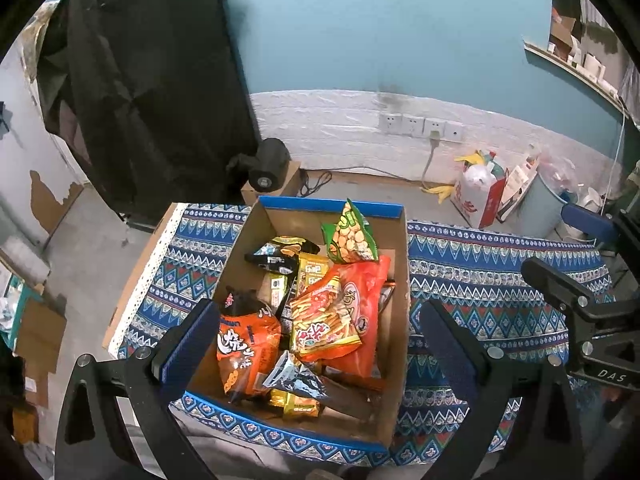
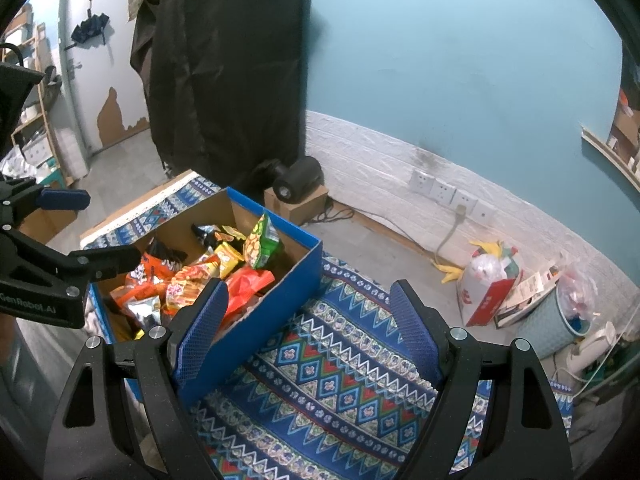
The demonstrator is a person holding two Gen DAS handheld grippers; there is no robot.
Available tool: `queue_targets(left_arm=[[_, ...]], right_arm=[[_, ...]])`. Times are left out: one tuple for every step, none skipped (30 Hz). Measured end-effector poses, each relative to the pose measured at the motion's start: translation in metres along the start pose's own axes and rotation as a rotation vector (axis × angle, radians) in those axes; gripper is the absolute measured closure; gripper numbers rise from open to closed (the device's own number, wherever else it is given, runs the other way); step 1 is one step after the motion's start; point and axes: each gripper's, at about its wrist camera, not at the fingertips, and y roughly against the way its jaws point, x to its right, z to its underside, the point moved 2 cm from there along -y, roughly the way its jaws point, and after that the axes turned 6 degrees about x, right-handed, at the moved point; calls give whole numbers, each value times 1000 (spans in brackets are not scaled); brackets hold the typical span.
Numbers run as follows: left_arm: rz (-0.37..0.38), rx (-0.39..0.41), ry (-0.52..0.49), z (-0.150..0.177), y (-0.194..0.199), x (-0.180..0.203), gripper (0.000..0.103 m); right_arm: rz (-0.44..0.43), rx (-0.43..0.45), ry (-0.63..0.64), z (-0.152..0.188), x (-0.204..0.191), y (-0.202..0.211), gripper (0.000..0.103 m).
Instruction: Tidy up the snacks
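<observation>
A cardboard box with a blue rim (image 1: 332, 202) stands on the patterned cloth and holds several snack packs. Among them are a green bag (image 1: 350, 236), an orange bag (image 1: 246, 348), a red bag (image 1: 368, 300), a pack of sticks (image 1: 324, 316) and a silver packet (image 1: 296, 376). My left gripper (image 1: 316, 340) hovers open over the box, its fingers astride the packs with nothing gripped. My right gripper (image 2: 308, 320) is open above the bare cloth, just right of the box's blue wall (image 2: 280, 292). The green bag (image 2: 262, 246) stands upright at the box's far side.
The blue patterned cloth (image 2: 344, 364) covers the table right of the box. On the floor behind are a red and white bag (image 2: 488, 284), a pale blue bin (image 2: 548, 324) and banana peels (image 2: 450, 272). A black cylinder (image 1: 270, 166) sits on a small carton by hanging dark fabric (image 1: 160, 80).
</observation>
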Motion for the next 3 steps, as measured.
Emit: queue_targets(left_arm=[[-1,2,1,0,0,0,2],[0,4,-1,0,0,0,2],[-2,1,-4,0,0,0,2]], right_arm=[[-1,0,0,0,0,0,21],[0,0,-1,0,0,0,21],[0,0,-1,0,0,0,21]])
